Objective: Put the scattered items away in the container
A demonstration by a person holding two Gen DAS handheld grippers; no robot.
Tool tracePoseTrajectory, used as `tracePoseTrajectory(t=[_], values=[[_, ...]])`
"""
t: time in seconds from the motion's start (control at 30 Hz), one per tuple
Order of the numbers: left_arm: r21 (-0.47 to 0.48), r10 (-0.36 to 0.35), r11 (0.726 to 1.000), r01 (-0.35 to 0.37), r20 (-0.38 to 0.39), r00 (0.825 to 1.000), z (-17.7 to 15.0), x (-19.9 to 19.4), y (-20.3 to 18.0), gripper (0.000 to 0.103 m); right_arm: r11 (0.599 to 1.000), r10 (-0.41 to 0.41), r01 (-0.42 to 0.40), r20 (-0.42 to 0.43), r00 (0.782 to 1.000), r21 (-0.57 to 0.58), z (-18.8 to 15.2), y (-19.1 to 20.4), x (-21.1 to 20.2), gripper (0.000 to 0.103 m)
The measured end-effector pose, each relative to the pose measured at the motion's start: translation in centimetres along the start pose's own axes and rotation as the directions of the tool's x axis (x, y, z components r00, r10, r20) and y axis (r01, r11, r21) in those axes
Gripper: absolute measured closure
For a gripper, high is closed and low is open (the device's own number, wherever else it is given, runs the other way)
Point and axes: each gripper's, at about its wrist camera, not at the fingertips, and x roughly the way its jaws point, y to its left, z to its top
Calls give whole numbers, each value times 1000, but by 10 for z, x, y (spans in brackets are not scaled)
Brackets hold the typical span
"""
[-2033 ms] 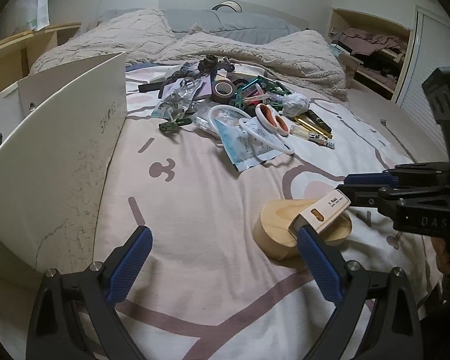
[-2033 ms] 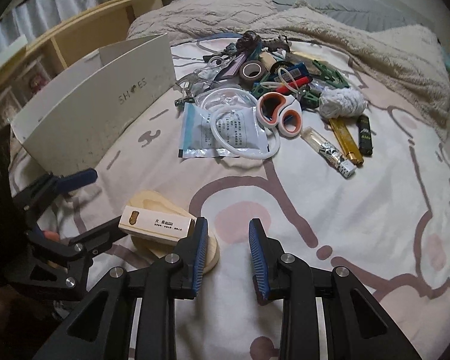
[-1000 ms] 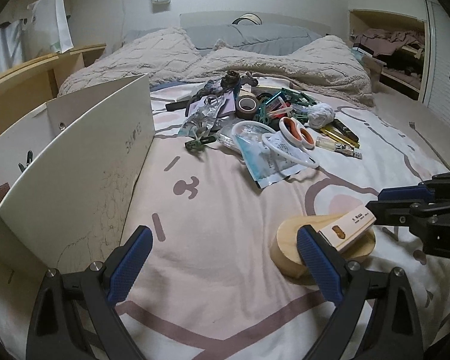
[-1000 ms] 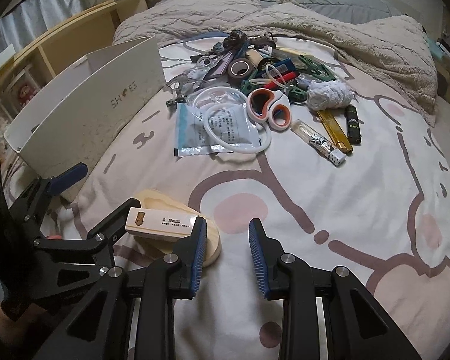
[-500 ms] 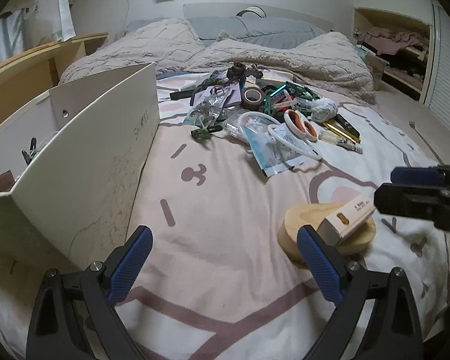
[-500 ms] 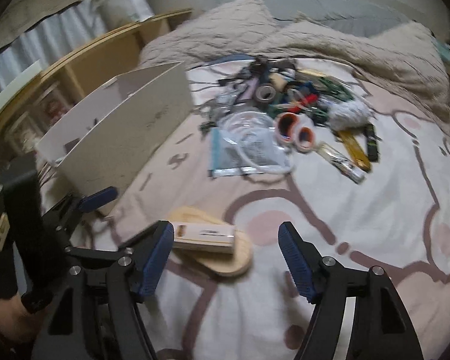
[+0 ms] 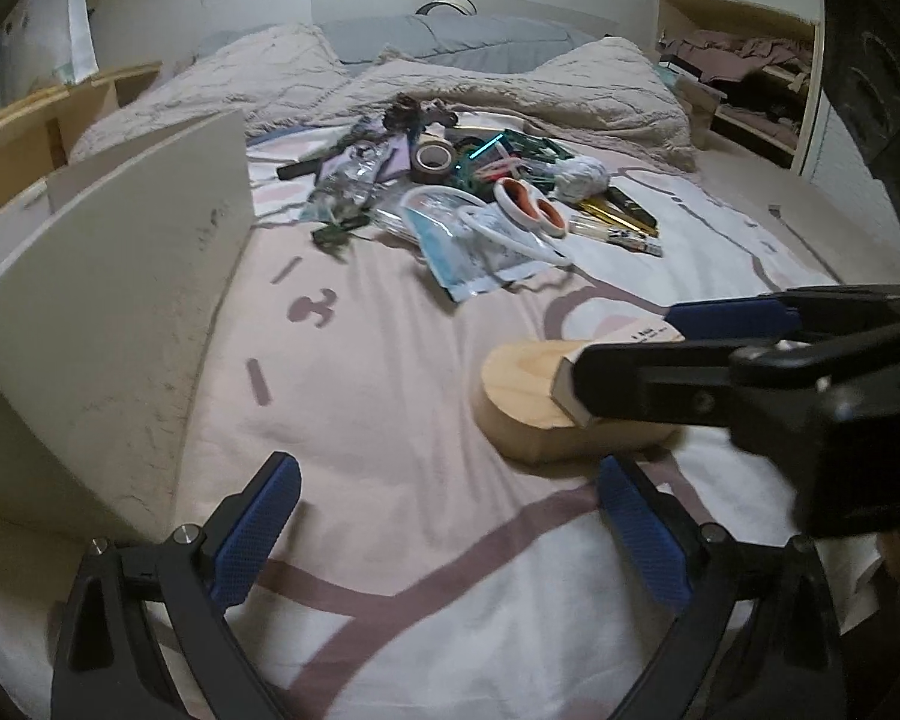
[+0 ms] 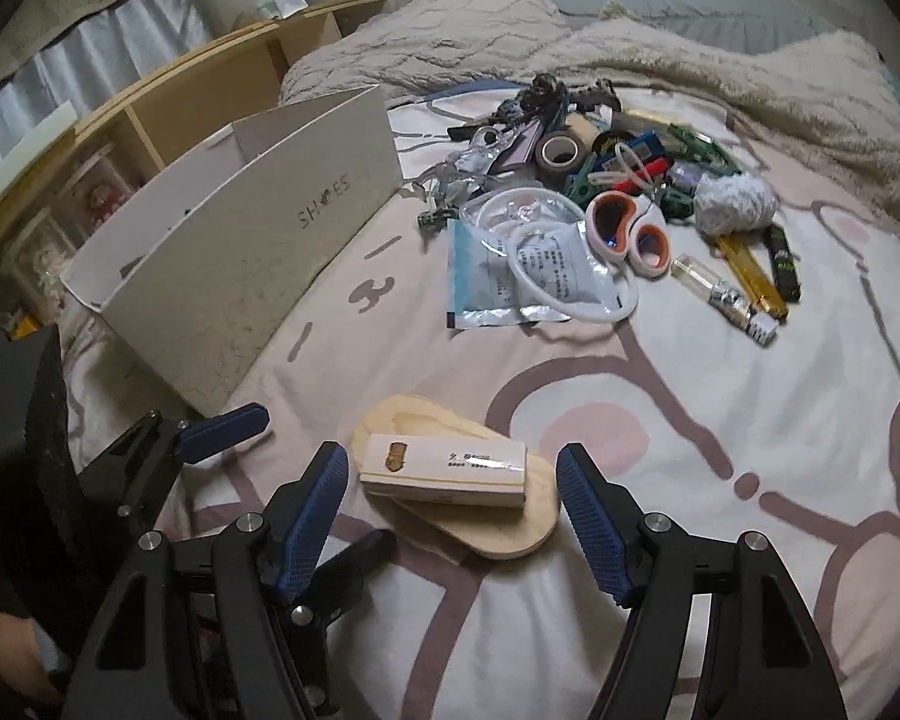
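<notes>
The right gripper (image 8: 453,510) has its jaws standing apart, empty, straddling the small cream carton (image 8: 444,469) that lies on a wooden oval board (image 8: 498,531) on the bed (image 8: 720,456). The carton's long axis runs across the gap, so the jaws would meet its short ends. The left gripper (image 7: 447,531), also spread and empty, hangs beside it, pitched downward. The shoe box (image 8: 240,264) stands to the left.

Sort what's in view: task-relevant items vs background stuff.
Job:
- shoe box
- small carton on wooden piece
- scissors
- tape roll
- plastic packet
- yarn ball
- right gripper, left gripper, both open

Background:
- blanket
- wooden shelf
- pillow
</notes>
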Motion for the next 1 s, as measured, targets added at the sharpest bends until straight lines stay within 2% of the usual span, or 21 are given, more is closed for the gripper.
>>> tracePoseTrajectory(t=[0.07, 0.13, 0.37, 0.53, 0.73, 1.0], values=[[-9, -10, 1000, 10, -5, 1000, -1, 2, 0, 3, 1000, -15, 15, 7, 1000, -14, -1, 0, 0, 33], [-18, -21, 1000, 21, -8, 1000, -1, 3, 1, 3, 1000, -20, 21, 17, 1000, -24, -2, -1, -1, 45], [-14, -67, 998, 67, 18, 998, 4, 3, -8, 3, 999, -49, 49, 46, 998, 0, 2, -14, -13, 45], [13, -84, 996, 83, 21, 996, 10, 6, -20, 2, 992, -99, 95, 56, 993, 80, -1, -44, -32, 45], [34, -103, 994, 103, -10, 995, 18, 19, -34, 2, 971, -176, 171, 12, 984, 169, -17, -75, -39, 45], [25, -92, 995, 93, -35, 995, 24, 35, -45, 1, 951, -230, 232, -30, 973, 203, -31, -85, -32, 45]])
